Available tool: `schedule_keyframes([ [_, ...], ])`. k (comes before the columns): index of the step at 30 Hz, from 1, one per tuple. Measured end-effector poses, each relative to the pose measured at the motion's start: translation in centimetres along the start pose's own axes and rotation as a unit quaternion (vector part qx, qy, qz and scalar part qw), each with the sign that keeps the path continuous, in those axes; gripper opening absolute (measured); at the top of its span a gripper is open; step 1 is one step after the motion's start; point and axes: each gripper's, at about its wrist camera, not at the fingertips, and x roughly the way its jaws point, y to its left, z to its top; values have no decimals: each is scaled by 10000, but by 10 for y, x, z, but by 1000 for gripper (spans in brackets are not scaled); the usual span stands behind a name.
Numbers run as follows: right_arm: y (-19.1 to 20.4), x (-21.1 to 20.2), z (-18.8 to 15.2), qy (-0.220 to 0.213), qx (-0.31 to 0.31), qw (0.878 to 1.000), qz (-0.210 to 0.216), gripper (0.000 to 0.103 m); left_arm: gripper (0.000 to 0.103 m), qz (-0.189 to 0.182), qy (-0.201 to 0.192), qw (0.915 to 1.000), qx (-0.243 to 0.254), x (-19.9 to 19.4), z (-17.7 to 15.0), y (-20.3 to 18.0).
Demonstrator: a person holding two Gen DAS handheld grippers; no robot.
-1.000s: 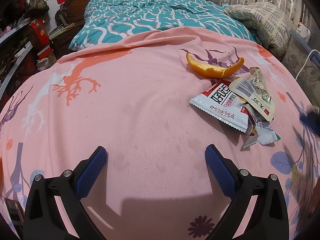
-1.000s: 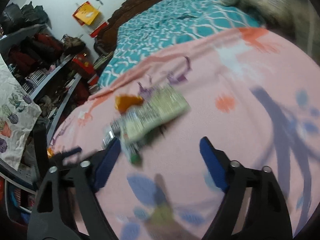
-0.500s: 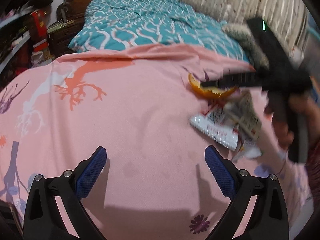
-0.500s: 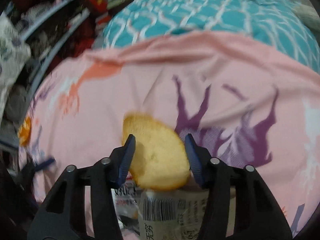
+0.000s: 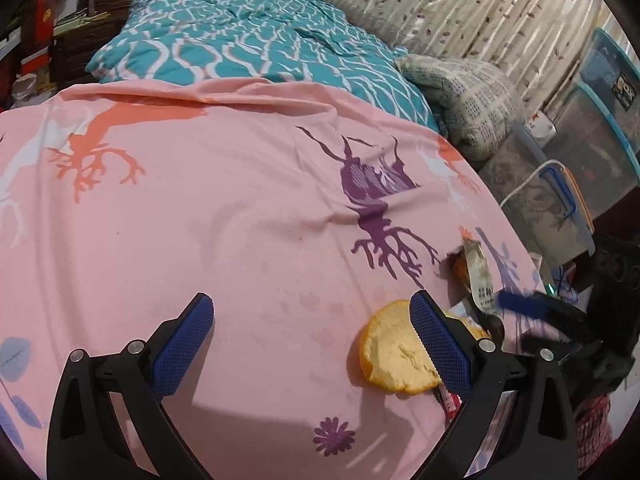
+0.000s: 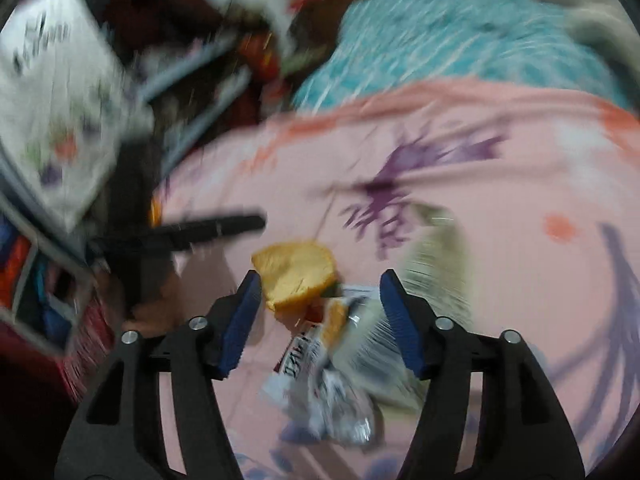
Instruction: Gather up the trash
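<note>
Blue-padded right tongs reopening, orange peel loose

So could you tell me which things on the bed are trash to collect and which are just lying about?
Trash to collect:
- orange peel
- snack wrappers

Just lying about:
- teal quilt
- checked pillow
- storage bins
</note>
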Motion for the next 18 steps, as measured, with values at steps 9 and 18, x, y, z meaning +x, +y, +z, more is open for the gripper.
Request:
schedule_keyframes([
  [9, -51, -47, -37, -338, 986, 9941, -316, 64, 82, -385, 332, 9984, -244, -6, -11, -4],
  [18, -28, 12, -7, 131, 271, 9959, -856, 63, 64, -701, 840, 9935, -303, 3, -29, -34],
])
